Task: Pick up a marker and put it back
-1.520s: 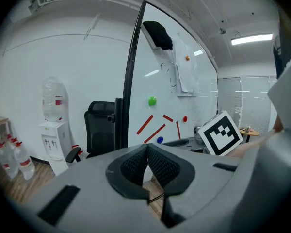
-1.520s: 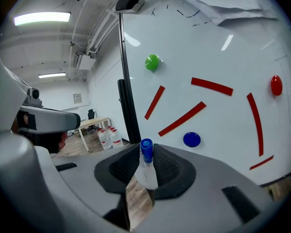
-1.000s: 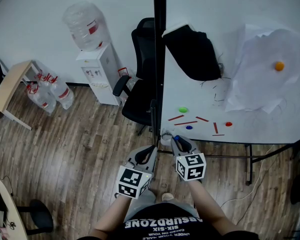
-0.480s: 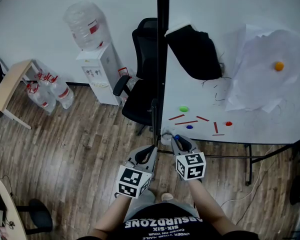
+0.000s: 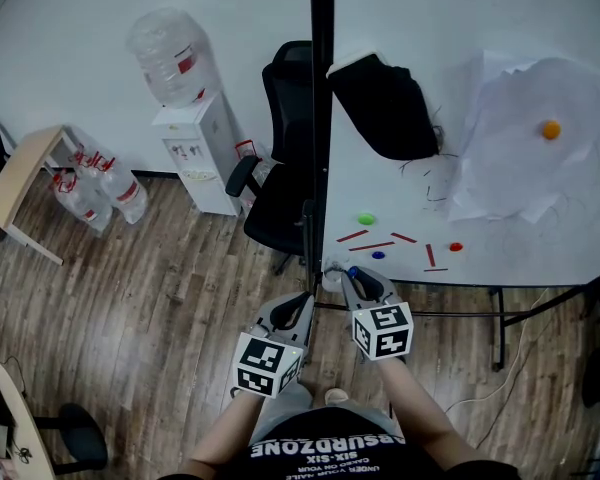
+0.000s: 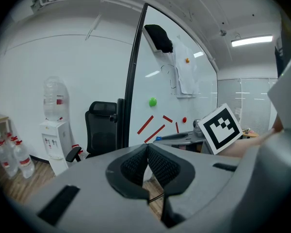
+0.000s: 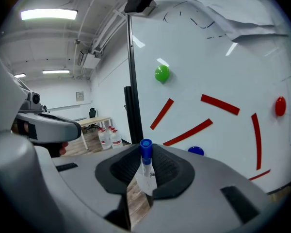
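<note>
My right gripper is shut on a marker with a clear white body and a blue cap. The cap points at the whiteboard, just short of its lower left corner. Red strokes are drawn on the board close ahead of it. In the right gripper view the marker stands upright between the pads. My left gripper hangs beside it on the left, shut with nothing in it; its pads meet at the tips.
Green, blue, red and orange magnets sit on the board, with a black cloth and a paper sheet. A black office chair, water dispenser, bottles and a wooden table stand left.
</note>
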`<act>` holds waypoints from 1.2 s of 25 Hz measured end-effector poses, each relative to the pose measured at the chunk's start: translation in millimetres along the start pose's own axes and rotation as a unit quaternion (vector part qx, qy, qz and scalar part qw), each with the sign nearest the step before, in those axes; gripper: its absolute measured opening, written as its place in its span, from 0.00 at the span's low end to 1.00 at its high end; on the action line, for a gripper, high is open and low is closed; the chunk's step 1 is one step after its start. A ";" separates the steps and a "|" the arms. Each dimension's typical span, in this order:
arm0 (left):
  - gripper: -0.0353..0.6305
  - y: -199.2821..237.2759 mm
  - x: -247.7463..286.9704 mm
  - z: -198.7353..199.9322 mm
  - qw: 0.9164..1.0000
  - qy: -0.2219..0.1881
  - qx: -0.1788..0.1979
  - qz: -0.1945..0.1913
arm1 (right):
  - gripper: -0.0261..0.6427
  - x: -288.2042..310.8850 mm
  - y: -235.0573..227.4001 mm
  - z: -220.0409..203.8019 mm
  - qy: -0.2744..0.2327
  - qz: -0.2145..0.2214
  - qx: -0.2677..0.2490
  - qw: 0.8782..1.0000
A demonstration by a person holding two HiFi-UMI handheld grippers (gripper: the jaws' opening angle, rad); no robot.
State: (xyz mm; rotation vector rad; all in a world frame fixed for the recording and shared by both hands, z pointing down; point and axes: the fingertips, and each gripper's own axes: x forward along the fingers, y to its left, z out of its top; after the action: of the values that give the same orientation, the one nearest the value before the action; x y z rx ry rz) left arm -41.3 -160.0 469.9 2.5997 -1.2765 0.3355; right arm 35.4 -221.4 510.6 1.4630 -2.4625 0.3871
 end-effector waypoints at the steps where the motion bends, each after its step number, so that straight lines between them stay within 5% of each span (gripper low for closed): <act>1: 0.06 0.0 -0.2 0.4 1.000 -0.001 0.000 0.000 | 0.14 -0.4 0.0 3.0 -0.003 0.000 -0.002 1.000; 30: 0.07 -8.5 -7.1 10.4 1.000 -0.013 0.008 -0.012 | 0.13 -44.6 0.3 81.4 -0.103 -0.015 -0.029 0.994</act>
State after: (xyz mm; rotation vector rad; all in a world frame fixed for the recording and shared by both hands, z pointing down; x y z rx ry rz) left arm -37.7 -152.7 457.0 2.6394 -1.2566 0.3093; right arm 49.4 -213.4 419.2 1.5846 -2.5816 0.1630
